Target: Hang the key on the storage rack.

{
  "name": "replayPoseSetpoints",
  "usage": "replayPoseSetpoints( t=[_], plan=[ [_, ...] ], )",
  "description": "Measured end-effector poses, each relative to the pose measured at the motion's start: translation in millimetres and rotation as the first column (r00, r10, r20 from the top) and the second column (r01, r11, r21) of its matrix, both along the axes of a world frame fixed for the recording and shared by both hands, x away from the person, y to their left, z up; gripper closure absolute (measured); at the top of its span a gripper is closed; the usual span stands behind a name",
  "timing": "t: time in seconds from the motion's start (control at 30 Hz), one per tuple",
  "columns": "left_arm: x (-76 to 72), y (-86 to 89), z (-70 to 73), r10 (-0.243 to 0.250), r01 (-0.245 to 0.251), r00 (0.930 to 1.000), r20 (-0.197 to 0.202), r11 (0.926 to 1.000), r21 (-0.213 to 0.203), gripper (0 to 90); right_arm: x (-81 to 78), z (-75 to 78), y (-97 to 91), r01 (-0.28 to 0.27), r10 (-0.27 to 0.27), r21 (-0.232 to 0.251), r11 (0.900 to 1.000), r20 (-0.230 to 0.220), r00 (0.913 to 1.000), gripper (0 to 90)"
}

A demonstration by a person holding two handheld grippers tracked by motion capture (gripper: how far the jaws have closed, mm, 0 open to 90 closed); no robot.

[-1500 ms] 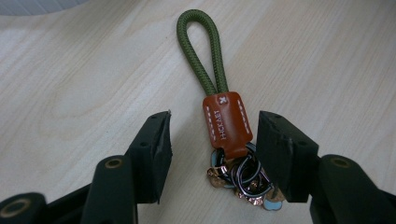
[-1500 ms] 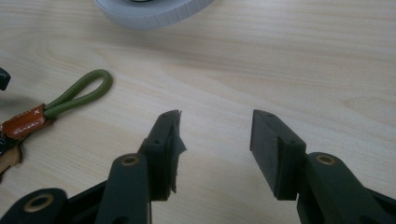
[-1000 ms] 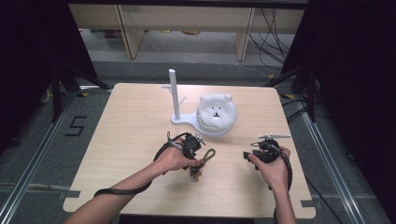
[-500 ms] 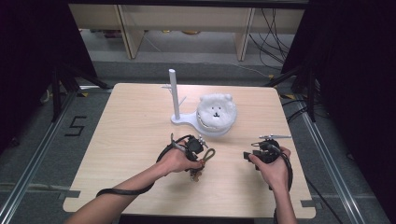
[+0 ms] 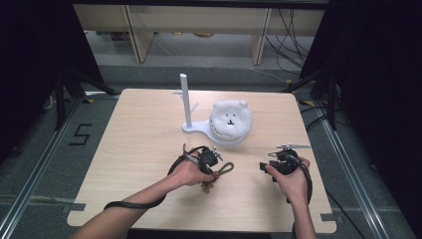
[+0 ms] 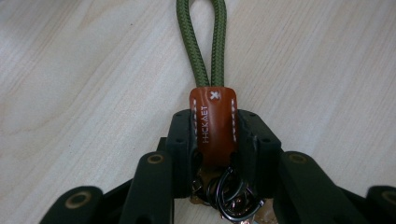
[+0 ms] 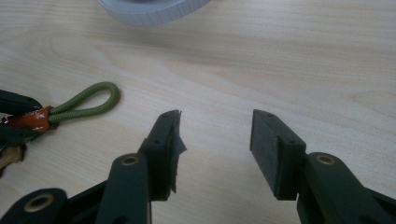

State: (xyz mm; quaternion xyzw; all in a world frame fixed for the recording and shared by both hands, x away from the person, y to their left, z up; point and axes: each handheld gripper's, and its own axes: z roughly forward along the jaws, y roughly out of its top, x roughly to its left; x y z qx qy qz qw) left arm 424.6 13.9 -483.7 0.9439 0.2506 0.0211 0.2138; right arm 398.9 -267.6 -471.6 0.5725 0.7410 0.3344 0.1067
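Observation:
A keychain lies on the wooden table (image 5: 139, 134): an olive-green cord loop (image 6: 201, 42), an orange leather tab (image 6: 214, 135) and metal rings with keys (image 6: 231, 196). My left gripper (image 6: 214, 126) has just been closing its jaws, and the pads now press on both sides of the leather tab. In the high view the left gripper (image 5: 213, 173) is near the table's front middle, with the cord loop (image 5: 226, 168) sticking out to the right. My right gripper (image 7: 215, 135) stands open over bare wood, nothing between its fingers. It rests at the front right (image 5: 264, 168), apart from the keychain (image 7: 88, 105).
A white stand with an upright post (image 5: 185, 99) and small pegs sits at the back middle. A white plush bear head (image 5: 230, 122) rests on its base. The base's rim (image 7: 154, 11) shows ahead of my right gripper. Black cables trail from both hands.
The left hand has shifted only slightly over the keychain. The right hand and the stand with the plush bear have not moved.

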Motion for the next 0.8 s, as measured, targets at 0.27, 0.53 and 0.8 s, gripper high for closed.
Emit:
replayPoseSetpoints(
  t=[0.27, 0.53, 0.8],
  plan=[
    [-1.1, 6.7, 3.0, -0.013, 0.013, 0.9999, 0.001, 0.9999, 0.012, 67.9, 0.5, -0.4, -1.0, -0.023, 0.024, 0.033, 0.9992, -0.009, 0.9997, 53.5],
    [-4.5, 19.1, 11.6, -0.008, 0.009, 0.9988, 0.048, 0.9994, -0.034, 68.0, -1.6, 2.4, 1.0, 0.025, -0.026, -0.027, 0.9993, -0.026, 0.9993, 53.5],
    [-11.8, 42.9, 21.0, 0.039, -0.023, 0.9931, 0.111, 0.9889, -0.147, 67.9, -1.9, 3.0, 0.4, 0.016, -0.017, -0.034, 0.9993, -0.025, 0.9995, 53.5]
  ],
)
